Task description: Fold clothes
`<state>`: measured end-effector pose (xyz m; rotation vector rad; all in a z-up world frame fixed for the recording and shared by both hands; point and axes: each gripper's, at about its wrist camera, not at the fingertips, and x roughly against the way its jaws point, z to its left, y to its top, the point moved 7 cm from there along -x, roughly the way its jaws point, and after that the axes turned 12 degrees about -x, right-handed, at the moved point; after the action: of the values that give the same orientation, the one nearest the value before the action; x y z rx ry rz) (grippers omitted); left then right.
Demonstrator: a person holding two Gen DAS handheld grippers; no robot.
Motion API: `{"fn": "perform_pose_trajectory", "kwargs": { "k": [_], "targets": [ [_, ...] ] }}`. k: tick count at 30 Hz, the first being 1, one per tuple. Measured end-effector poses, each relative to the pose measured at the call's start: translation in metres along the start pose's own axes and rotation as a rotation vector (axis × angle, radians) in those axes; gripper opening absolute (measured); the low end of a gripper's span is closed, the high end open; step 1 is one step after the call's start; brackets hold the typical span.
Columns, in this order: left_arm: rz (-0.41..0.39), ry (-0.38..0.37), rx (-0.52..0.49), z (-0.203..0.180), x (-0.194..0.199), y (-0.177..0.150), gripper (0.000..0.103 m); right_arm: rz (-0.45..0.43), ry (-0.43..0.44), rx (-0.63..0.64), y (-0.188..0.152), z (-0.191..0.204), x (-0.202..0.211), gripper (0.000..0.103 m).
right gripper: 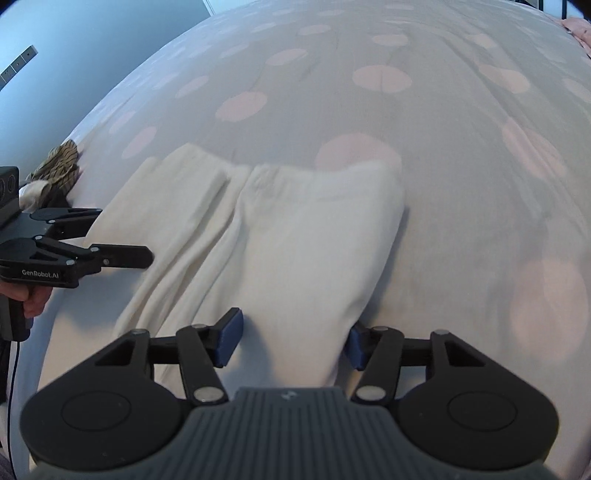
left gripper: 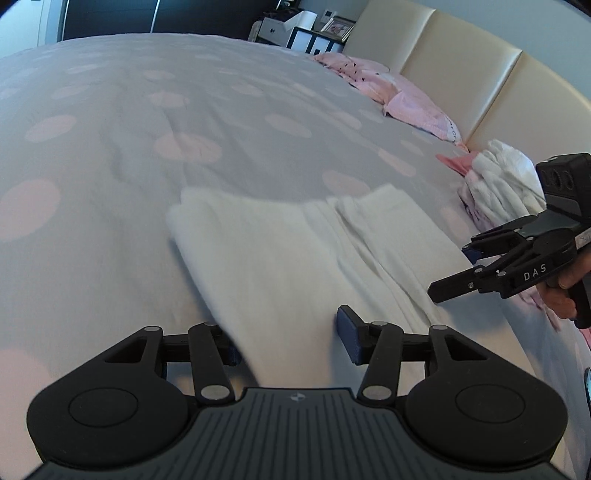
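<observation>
Left claw (left gripper: 291, 341): jaws apart, blue pads (left gripper: 349, 334) showing, the near edge of the white garment (left gripper: 295, 258) running down between them. Cannot tell whether the pads press on the cloth; the left pad is mostly hidden behind the fabric.

Right claw (right gripper: 291, 339): jaws likewise apart, blue pads (right gripper: 231, 338) either side of a narrow end of the same white garment, which passes between them. The pads look just beside the cloth; contact cannot be told.

White garment: lies flat on the bed (right gripper: 461, 166), folded lengthwise, with several long creases along it. It looks like soft knit trousers, with what seems a gathered waistband at the far end in the right wrist view. Picture blurred.

Each claw shows in the other's view, at the side of the garment, gripped by a hand (left gripper: 561, 291) on a pistol-style handle. Both point down toward the bed.

Bedcover: grey with large pale pink dots, lightly rumpled.

Further off, left wrist view: heap of white and pink laundry (left gripper: 498, 181) near the cream padded headboard (left gripper: 461, 55); pink pillows (left gripper: 413, 107) beyond it; bedside furniture (left gripper: 295, 33) at the far corner.

Right wrist view: a striped brownish cloth (right gripper: 59, 170) bunched at the bed's left edge, beyond the left claw.
</observation>
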<state>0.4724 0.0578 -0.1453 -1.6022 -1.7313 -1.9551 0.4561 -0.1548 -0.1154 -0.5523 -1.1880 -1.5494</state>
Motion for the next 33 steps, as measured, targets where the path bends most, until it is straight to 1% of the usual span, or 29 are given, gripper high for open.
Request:
{"fn": "perform_pose_trajectory", "kwargs": {
  "k": [3,5,8,9,10,11,12,13,14,16,20,24,27,30,33],
  "targets": [
    [-0.012,-0.012,-0.015,0.011,-0.015,0.014,0.048,-0.004,0.035,-0.012,0.024,-0.005,-0.011,0.058],
    [-0.017,-0.015,-0.029,0.016,-0.023,0.022,0.047,-0.012,0.034,0.001,0.038,-0.006,-0.018,0.054],
    [-0.019,-0.004,-0.059,0.020,-0.031,0.031,0.046,-0.010,0.039,0.012,0.051,-0.006,-0.027,0.050],
    [-0.021,0.005,-0.074,0.019,-0.033,0.034,0.046,-0.012,0.036,0.021,0.054,-0.005,-0.027,0.046],
    [-0.022,0.013,-0.090,0.019,-0.034,0.037,0.041,-0.013,0.032,0.030,0.057,-0.004,-0.028,0.044],
    [-0.027,0.022,-0.098,0.019,-0.034,0.040,0.037,-0.009,0.034,0.039,0.059,-0.003,-0.026,0.038],
    [-0.034,0.032,-0.103,0.019,-0.033,0.042,0.028,-0.006,0.036,0.049,0.061,-0.002,-0.025,0.028],
    [-0.040,0.041,-0.109,0.020,-0.032,0.045,0.021,-0.002,0.038,0.059,0.063,-0.001,-0.024,0.023],
    [-0.047,0.035,-0.106,0.020,-0.030,0.047,0.018,0.001,0.039,0.076,0.064,0.001,-0.019,0.019],
    [-0.056,0.024,-0.124,0.017,-0.021,0.052,0.013,0.002,0.041,0.119,0.065,0.008,-0.010,0.016],
    [-0.061,0.020,-0.183,0.006,0.006,0.063,0.011,-0.015,0.061,0.214,0.067,0.028,0.023,0.016],
    [-0.076,-0.004,-0.244,-0.015,0.040,0.075,0.011,-0.028,0.080,0.302,0.058,0.047,0.062,0.015],
    [-0.088,-0.019,-0.302,-0.036,0.070,0.078,0.011,-0.049,0.107,0.362,0.042,0.061,0.094,0.015],
    [-0.093,-0.031,-0.363,-0.059,0.101,0.070,0.011,-0.064,0.135,0.429,0.018,0.073,0.126,0.015],
    [-0.108,-0.040,-0.409,-0.085,0.130,0.056,0.011,-0.077,0.138,0.494,-0.012,0.081,0.151,0.014]
  ]
}}
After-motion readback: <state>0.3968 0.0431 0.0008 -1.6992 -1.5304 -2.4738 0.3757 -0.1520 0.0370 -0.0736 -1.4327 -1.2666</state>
